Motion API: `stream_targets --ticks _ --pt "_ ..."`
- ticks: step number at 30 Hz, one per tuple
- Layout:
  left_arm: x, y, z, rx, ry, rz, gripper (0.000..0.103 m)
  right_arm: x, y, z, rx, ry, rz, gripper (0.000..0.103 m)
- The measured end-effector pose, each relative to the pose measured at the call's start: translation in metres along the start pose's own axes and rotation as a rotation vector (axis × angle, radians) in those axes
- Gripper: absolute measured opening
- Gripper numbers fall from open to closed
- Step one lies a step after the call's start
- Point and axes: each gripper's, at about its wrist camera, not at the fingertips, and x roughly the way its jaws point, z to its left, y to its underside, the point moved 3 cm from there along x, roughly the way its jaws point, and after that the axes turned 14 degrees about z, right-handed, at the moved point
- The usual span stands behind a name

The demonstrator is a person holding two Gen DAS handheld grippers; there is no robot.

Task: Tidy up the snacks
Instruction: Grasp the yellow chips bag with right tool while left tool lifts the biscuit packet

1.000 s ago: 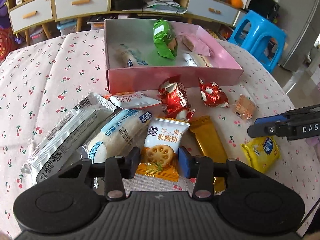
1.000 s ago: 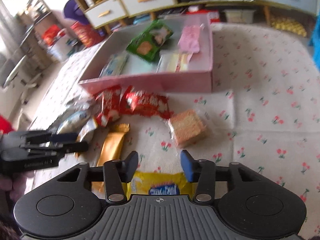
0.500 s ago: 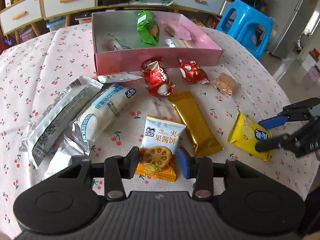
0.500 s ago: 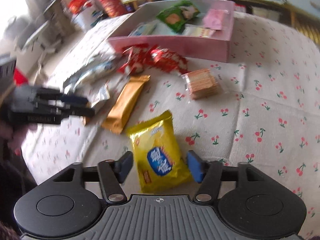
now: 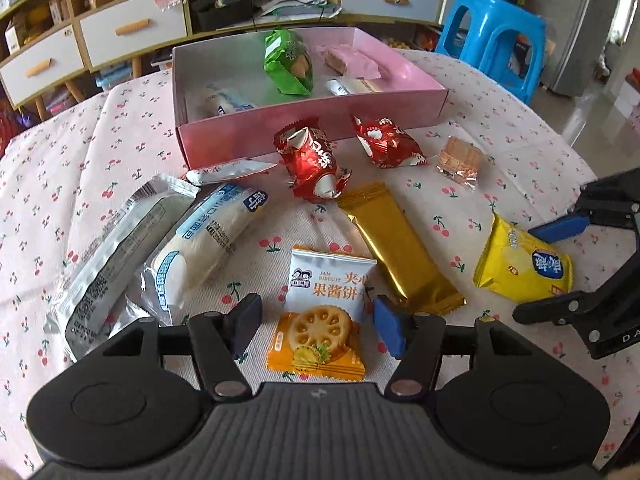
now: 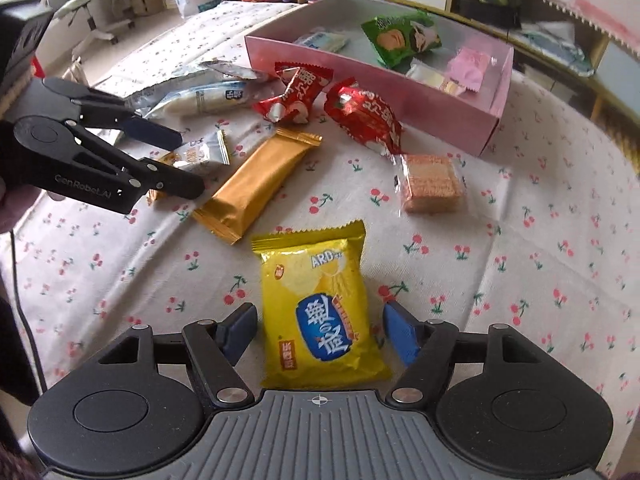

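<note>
On the cherry-print tablecloth lies a jam biscuit packet (image 5: 324,292), white above and orange below. My left gripper (image 5: 316,322) straddles it with its jaws opening, and the pads stand clear of its sides. A yellow snack packet (image 6: 320,300) lies flat between the fingers of my right gripper (image 6: 320,324), which is open with gaps on both sides. The pink box (image 5: 320,128) stands at the far side and holds a green packet (image 5: 288,62), a pink one and two pale ones. Seen from the right wrist view, the left gripper (image 6: 186,164) hovers over the biscuit packet (image 6: 200,154).
Loose on the cloth are a gold bar (image 5: 396,248), two red packets (image 5: 310,160) (image 5: 384,142), a clear-wrapped wafer (image 5: 458,158) and two long white bread packs (image 5: 204,248). A blue stool (image 5: 496,40) and a drawer cabinet (image 5: 132,28) stand beyond the table.
Both grippers' jaws have spread wider. The right gripper rolled and shifted, so the yellow packet now lies fully between its fingers. The left gripper drew back a little from the box.
</note>
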Motion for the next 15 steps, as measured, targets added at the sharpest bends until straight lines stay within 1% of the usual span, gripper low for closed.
stream_targets --ticks 3,4,5,6,8,11,15 --pt "0.001 -0.001 -0.003 0.025 -0.031 0.006 0.051 0.002 -0.003 -0.001 0.004 0.004 -0.014 0.068" --pt "0.000 -0.001 -0.004 0.031 -0.034 0.007 0.046 0.002 -0.004 -0.001 0.007 0.006 -0.018 0.067" --pt "0.000 -0.001 -0.004 0.034 -0.033 0.007 0.041 0.002 -0.005 -0.001 0.010 0.006 -0.023 0.062" --pt "-0.001 -0.001 -0.004 0.034 -0.032 0.009 0.039 0.002 -0.006 -0.001 0.012 0.004 -0.028 0.053" --pt "-0.001 -0.002 -0.004 0.028 -0.026 0.014 0.037 0.001 -0.008 -0.002 0.019 0.003 -0.034 0.053" --pt "-0.002 -0.003 -0.003 0.007 -0.019 0.019 0.036 0.001 -0.010 -0.004 0.036 0.002 -0.039 0.053" --pt "-0.007 -0.006 0.001 -0.034 0.002 0.018 0.036 -0.006 -0.014 -0.013 0.106 -0.005 -0.043 0.052"
